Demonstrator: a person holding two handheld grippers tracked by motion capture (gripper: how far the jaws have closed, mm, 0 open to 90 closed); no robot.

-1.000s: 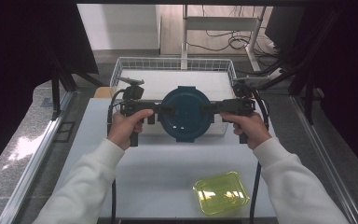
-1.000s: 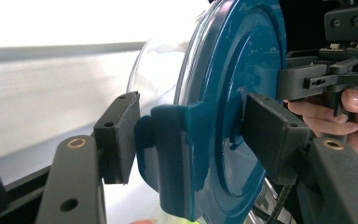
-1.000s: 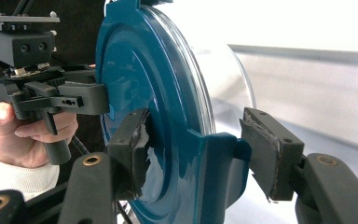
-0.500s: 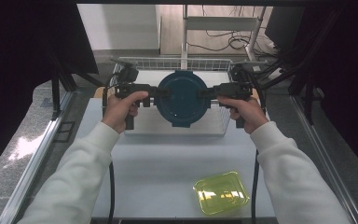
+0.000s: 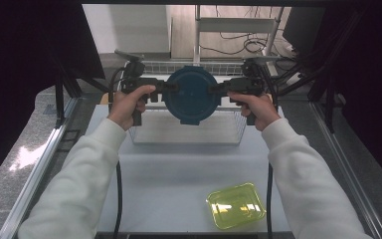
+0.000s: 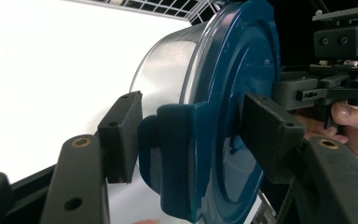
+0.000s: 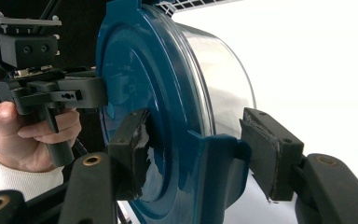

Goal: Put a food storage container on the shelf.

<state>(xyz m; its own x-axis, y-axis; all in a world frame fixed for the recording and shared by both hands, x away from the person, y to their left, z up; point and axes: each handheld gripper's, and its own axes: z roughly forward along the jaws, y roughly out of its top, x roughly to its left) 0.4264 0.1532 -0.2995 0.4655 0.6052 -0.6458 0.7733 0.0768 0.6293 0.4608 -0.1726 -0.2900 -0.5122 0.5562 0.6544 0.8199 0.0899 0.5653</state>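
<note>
A round container (image 5: 191, 94) with a dark blue lid and a clear body hangs in the air, tipped on its side so the lid faces me, above a wire basket (image 5: 186, 134). My left gripper (image 5: 171, 88) grips its left edge and my right gripper (image 5: 214, 89) its right edge. In the left gripper view the jaws (image 6: 196, 135) close on the lid's blue side clip (image 6: 177, 154), one pad on the lid's face. In the right gripper view the jaws (image 7: 200, 154) clamp the opposite clip (image 7: 219, 172) the same way.
The wire basket stands at the far middle of the white table (image 5: 179, 174). A yellow transparent tray (image 5: 236, 204) lies near the front right. Metal rails (image 5: 40, 169) run along the table's sides. Black cables trail back from both grippers.
Both hands have carried the container upward and farther from me, from the basket's front wall to above its far part. Both grips stay the same.
</note>
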